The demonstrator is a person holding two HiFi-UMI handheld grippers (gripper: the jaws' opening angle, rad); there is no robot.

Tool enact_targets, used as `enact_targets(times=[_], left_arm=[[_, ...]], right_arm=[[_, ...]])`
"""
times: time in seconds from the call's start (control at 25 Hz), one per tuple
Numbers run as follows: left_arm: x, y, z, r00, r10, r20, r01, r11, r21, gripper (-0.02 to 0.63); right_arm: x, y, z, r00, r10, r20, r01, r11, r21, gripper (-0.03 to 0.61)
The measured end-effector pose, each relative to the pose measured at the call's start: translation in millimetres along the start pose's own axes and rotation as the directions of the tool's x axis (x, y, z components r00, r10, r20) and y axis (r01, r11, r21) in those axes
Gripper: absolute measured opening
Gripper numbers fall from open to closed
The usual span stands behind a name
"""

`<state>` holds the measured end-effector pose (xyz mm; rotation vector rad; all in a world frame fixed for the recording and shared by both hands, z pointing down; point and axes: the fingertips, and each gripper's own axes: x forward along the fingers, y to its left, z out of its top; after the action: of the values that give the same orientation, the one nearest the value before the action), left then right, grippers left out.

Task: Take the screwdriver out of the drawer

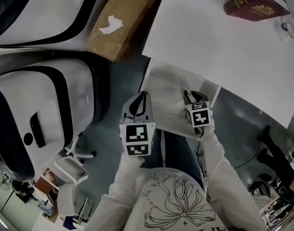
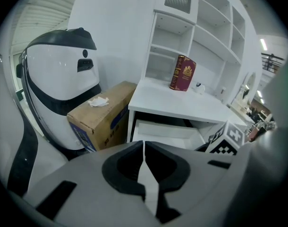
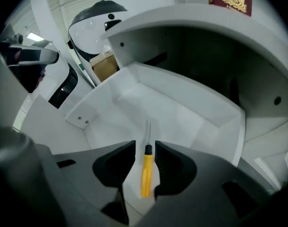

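Left gripper (image 2: pixel 144 148), bottom centre of its own view, has its jaws closed together on nothing. Right gripper (image 3: pixel 145 144), low centre of its view, spreads its jaws wide inside the open white drawer (image 3: pixel 182 112). Between them, not clamped, the yellow-handled screwdriver (image 3: pixel 146 174) lies on the drawer floor, shaft pointing up-frame.

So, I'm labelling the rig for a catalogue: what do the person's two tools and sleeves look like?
Both the left tool and right tool have light grey bodies with curved black jaws. Each carries a white cube printed with black square markers. The sleeves are white and long, with a thin black line drawing on the right one.
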<state>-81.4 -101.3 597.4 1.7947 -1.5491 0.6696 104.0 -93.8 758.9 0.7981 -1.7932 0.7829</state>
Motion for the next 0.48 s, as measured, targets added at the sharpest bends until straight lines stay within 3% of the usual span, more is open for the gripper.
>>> enact_targets(times=[0.24,0.48], left_arm=[[3,4,-4,1.000,0.007,-0.001,-0.007,1.000,-0.014,0.012],[2,6,-10,1.000,0.017,-0.011,-0.018,0.999,-0.034,0.012]], right_arm=[[30,-2,-25,0.990,0.012,-0.139,-0.016,0.999,-0.033,0.121],[42,-4,-35,0.978,0.005,-0.207,-0.014,0.999,-0.041,0.114]])
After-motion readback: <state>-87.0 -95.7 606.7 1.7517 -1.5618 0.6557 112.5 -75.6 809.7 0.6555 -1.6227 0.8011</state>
